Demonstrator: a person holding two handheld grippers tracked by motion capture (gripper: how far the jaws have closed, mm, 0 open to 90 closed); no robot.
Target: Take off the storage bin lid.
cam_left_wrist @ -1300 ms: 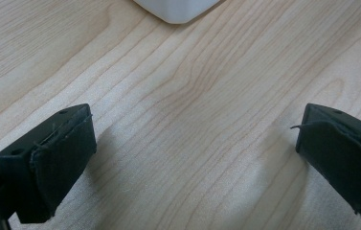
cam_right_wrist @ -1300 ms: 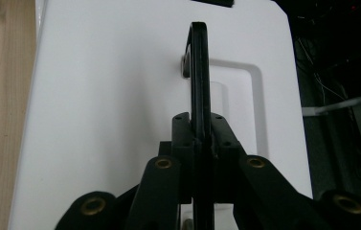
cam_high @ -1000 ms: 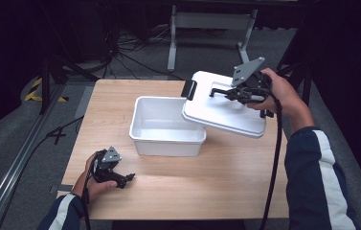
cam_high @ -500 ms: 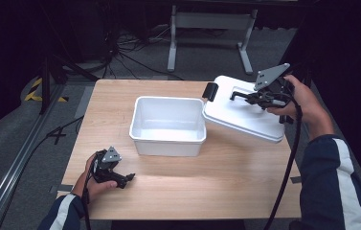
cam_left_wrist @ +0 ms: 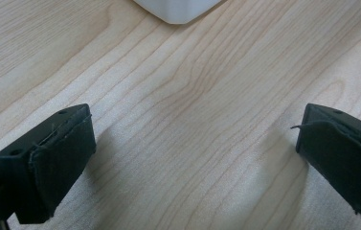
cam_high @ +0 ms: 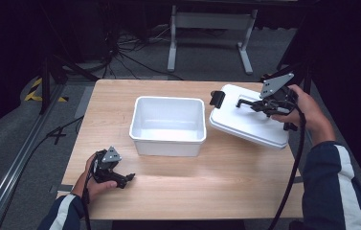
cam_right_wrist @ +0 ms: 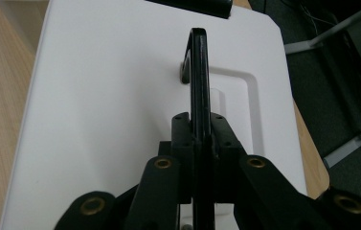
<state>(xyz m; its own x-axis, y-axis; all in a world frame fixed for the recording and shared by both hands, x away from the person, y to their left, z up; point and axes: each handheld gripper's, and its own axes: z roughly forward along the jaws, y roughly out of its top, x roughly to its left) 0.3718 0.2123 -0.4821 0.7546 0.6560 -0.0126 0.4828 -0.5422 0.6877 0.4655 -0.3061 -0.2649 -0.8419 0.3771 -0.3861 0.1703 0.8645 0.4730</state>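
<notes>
White lid (cam_high: 247, 122) hangs from my right gripper (cam_high: 264, 105) by its black handle (cam_right_wrist: 198, 72); in the right gripper view the jaws are pinched tight on that handle, which stands up thin between them. Lid is tilted, its near-right edge low over the right end of the wooden table (cam_high: 207, 187), its far-left corner with the black latch (cam_high: 217, 98) higher. I can't tell if the low edge touches the wood. Lid sits just beside the white bin (cam_high: 168, 125), to its right, not over it. Part of the lid overhangs the table's right edge, grey floor (cam_right_wrist: 341, 91) showing past it in the right gripper view.

Bin is open on top, nothing in it that I can see, upright in the middle of the table.

Left gripper (cam_high: 116, 176) rests near the front left of the table, in my left hand (cam_high: 94, 179), well apart from the bin's front wall. Its jaws are spread wide with only bare wood grain between them in the left gripper view; a corner of the bin (cam_left_wrist: 178, 9) shows at the top there. Pads (cam_left_wrist: 63, 158) look worn at the edges.

Black cable (cam_high: 295, 177) trails from the right gripper down past my sleeve (cam_high: 331, 187).
</notes>
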